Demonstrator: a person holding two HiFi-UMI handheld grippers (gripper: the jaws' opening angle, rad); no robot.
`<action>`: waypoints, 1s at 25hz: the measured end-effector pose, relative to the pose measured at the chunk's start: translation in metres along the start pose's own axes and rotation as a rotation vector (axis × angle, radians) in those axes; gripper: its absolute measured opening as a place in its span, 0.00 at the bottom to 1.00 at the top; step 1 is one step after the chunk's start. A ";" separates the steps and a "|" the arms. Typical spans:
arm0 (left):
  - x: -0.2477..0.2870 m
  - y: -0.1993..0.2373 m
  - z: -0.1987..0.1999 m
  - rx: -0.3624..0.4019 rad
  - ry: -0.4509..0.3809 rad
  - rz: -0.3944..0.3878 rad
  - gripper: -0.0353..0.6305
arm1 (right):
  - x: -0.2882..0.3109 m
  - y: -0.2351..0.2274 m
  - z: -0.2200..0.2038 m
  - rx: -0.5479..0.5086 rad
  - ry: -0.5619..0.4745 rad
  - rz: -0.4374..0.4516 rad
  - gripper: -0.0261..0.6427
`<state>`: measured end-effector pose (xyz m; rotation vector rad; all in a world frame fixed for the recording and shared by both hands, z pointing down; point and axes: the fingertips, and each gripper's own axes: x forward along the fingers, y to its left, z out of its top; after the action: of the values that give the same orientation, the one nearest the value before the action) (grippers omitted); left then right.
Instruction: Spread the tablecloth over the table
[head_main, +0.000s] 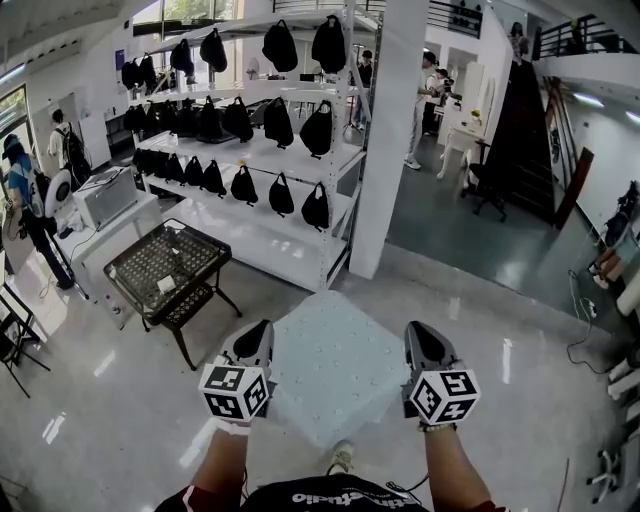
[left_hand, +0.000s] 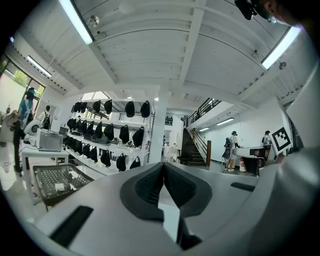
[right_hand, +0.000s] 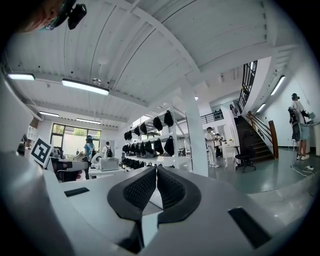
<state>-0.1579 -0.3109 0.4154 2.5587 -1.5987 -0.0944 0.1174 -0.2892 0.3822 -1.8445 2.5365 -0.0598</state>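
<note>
Glossy flr (head_main: 120, 420), bag shelves (head_main: 290, 157) (white), tablecloth (head_main: 335, 365)

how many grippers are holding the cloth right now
2. The left gripper pinches the tablecloth at its left edge, the right gripper at its right edge, both shut on it.

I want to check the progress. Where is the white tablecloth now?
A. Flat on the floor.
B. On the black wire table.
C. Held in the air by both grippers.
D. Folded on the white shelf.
C: the tablecloth is stretched between the left gripper and the right gripper, each shut on one edge of it.
</note>
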 end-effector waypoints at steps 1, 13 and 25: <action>-0.001 -0.002 0.001 0.022 0.000 0.001 0.08 | -0.001 0.001 0.000 0.001 0.002 -0.002 0.08; -0.011 -0.013 0.010 0.120 -0.004 -0.001 0.08 | -0.011 0.000 0.000 -0.007 0.008 -0.040 0.08; -0.008 -0.011 0.004 0.046 0.007 -0.018 0.08 | -0.012 -0.003 0.001 -0.003 0.006 -0.032 0.08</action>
<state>-0.1520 -0.2996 0.4102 2.6049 -1.5944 -0.0516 0.1236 -0.2789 0.3810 -1.8893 2.5127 -0.0618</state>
